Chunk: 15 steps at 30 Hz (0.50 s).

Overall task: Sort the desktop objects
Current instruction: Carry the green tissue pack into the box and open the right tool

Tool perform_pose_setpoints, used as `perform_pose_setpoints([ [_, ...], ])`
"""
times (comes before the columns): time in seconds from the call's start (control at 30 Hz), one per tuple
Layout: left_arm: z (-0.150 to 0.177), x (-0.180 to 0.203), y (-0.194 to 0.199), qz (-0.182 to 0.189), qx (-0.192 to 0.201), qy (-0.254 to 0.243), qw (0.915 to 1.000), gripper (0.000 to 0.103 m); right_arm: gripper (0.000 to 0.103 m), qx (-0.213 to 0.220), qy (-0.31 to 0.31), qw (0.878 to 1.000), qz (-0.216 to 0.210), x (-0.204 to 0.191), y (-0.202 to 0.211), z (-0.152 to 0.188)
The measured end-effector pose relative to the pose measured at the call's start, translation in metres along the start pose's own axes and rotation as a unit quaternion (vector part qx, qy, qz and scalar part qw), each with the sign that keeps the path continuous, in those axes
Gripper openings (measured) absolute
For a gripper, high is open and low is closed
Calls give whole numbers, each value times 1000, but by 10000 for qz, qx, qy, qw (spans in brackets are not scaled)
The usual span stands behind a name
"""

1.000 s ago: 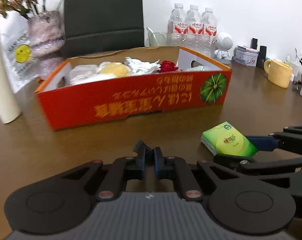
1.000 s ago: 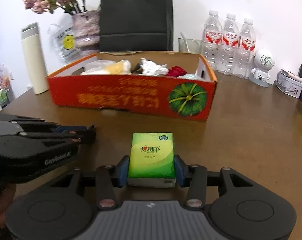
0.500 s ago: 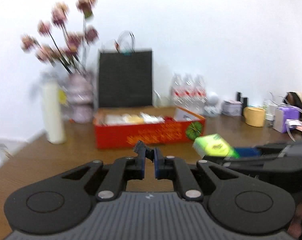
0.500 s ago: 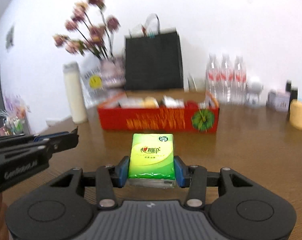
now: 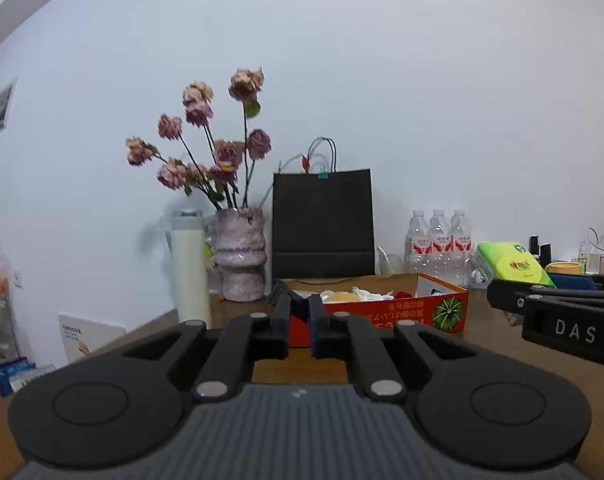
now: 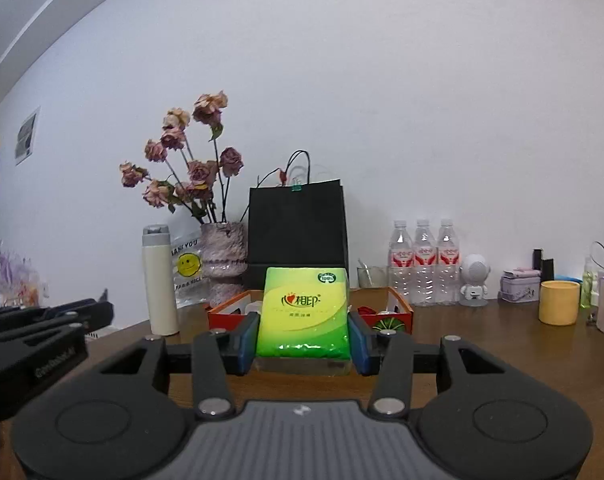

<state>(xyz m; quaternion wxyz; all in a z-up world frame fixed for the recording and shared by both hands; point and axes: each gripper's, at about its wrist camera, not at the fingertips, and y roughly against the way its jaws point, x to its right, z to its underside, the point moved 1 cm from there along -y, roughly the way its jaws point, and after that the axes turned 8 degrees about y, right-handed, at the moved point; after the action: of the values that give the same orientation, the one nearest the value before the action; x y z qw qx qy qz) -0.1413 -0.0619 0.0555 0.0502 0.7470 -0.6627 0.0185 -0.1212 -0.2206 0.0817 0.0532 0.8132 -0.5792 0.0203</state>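
My right gripper (image 6: 303, 340) is shut on a green tissue pack (image 6: 305, 312), its blue pads pressing both sides, held level above the brown desk (image 6: 481, 356). The same tissue pack (image 5: 511, 264) shows at the right of the left wrist view, in the right gripper (image 5: 557, 280). My left gripper (image 5: 300, 318) is shut with nothing between its fingers. Far ahead sits the red cardboard box (image 5: 401, 312) holding several white, yellow and red items. In the right wrist view the red box (image 6: 393, 314) is mostly hidden behind the pack. The left gripper (image 6: 98, 312) shows at the left edge.
Along the back wall stand a black paper bag (image 5: 321, 224), a vase of dried roses (image 5: 240, 256), a white flask (image 5: 188, 268), three water bottles (image 6: 421, 264), a small white robot figure (image 6: 474, 280), a yellow cup (image 6: 559, 302) and small boxes at the right.
Both grippers pulled back from the red box and tilted up to level, so the box now looks small and far. The tissue pack stays gripped in the right gripper.
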Motion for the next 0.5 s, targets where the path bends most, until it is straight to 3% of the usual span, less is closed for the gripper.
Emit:
perform_pose_setpoints([
  [0.1, -8, -3, -27, 50, -53, 65, 10000, 9, 45, -30, 45, 10000, 41, 9, -16, -6],
  [0.23, -38, -4, -78, 7, 310, 220, 9993, 9, 45, 57, 16, 9998, 163, 26, -56, -20],
  [0.33, -73, 1, -138, 38, 508, 433, 9978, 9, 45, 306, 119, 9993, 189, 35, -113, -51],
  [0.5, -116, 9, -211, 184, 295, 766, 9965, 9, 45, 288, 66, 9994, 170, 64, -203, -103],
])
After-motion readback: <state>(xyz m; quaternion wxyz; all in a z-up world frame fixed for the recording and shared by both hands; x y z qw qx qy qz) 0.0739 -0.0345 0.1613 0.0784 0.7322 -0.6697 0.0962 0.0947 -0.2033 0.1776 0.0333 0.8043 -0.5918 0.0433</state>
